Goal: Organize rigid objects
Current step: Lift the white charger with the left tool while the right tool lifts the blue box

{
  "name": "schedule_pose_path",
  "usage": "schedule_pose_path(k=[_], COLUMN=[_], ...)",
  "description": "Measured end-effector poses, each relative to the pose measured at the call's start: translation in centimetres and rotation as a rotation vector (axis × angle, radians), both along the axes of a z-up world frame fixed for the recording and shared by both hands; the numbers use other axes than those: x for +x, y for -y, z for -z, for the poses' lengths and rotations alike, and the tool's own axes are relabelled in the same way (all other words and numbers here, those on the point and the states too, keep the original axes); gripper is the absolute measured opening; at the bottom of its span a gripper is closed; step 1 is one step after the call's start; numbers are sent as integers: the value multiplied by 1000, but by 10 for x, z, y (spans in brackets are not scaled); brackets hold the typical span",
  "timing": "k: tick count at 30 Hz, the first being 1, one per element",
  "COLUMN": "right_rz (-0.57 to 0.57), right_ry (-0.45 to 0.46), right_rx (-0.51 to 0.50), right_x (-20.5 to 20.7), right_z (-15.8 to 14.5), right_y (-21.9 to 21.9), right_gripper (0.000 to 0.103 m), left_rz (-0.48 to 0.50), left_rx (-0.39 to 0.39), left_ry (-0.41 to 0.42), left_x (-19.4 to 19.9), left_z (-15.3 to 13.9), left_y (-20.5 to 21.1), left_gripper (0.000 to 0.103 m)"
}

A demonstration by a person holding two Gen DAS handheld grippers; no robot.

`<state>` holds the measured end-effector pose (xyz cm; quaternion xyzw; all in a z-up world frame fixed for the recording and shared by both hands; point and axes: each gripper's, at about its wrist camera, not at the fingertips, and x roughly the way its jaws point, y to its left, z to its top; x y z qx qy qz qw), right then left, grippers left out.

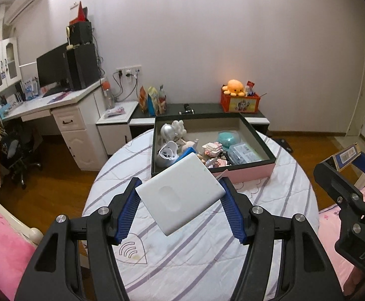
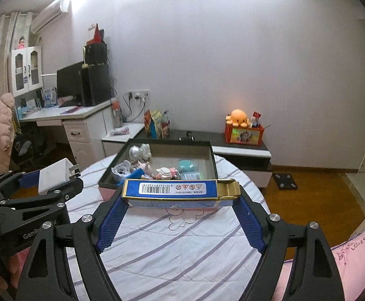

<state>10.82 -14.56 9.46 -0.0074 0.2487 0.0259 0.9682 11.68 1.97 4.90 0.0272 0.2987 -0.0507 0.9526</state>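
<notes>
My left gripper is shut on a flat white charger block and holds it tilted above the round table, short of the box. In the right wrist view the same gripper shows at the left, with the white charger and its plug prongs. My right gripper is shut on a blue and gold tin with a barcode label, held level above the table in front of the box. The open black and pink box holds several small toys and cases.
The round table has a white striped cloth. Behind it stands a low black cabinet with snack bags and an orange box with a plush octopus. A white desk with a monitor is at the left. Pink bedding lies at both sides.
</notes>
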Motion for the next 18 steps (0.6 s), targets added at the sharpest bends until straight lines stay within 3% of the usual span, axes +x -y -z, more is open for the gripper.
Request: schedule_pose_path(k=[9,18], right_rz=[-10,-12], right_ry=[42,19], right_rx=[9,30], right_x=[-32,-34], right_z=[-6,-2], right_y=[-1,2], right_gripper=[83,83], left_rz=[-8,11], left_rx=[7,5], left_ry=[48,48], left_x=[-34,-36], left_z=[-9,-9], left_y=[-3,0], left_gripper=[64,64])
